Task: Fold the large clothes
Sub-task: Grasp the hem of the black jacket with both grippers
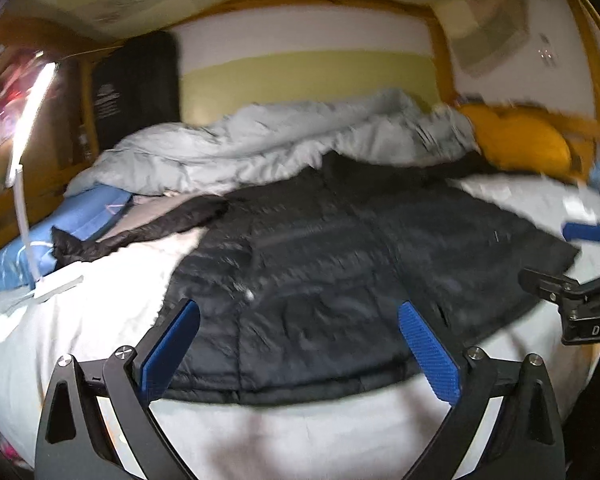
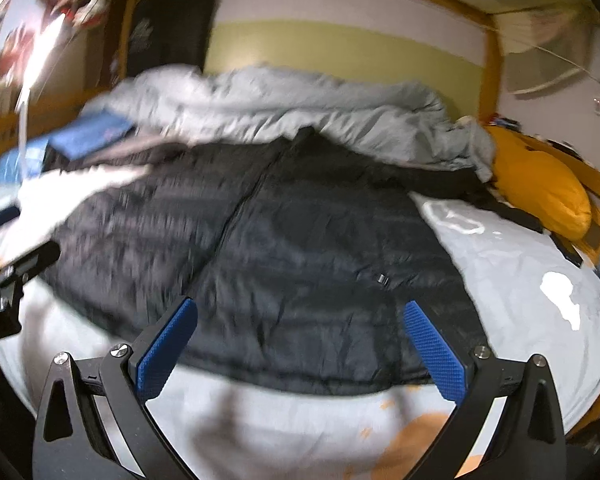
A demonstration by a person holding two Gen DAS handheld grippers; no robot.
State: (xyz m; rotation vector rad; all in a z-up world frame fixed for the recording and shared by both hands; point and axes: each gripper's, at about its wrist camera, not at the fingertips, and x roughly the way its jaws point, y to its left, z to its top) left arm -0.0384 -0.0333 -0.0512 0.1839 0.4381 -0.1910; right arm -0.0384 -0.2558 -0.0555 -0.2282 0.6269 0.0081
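A bed [image 1: 100,320] with a white sheet is seen in a small room. The left gripper [image 1: 300,344] and right gripper [image 2: 300,344] are held wide open, with nothing in them, just above the near hem of the black puffy jacket [image 1: 320,264], which is spread flat. Each bottom corner should be pinched firmly, so the slippery cloth is not dropped.

Rumpled grey duvet [image 1: 260,140], perhaps yellow pillow [image 1: 520,140]

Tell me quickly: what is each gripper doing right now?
Left gripper: open, holding nothing, above the jacket.
Right gripper: open, holding nothing.
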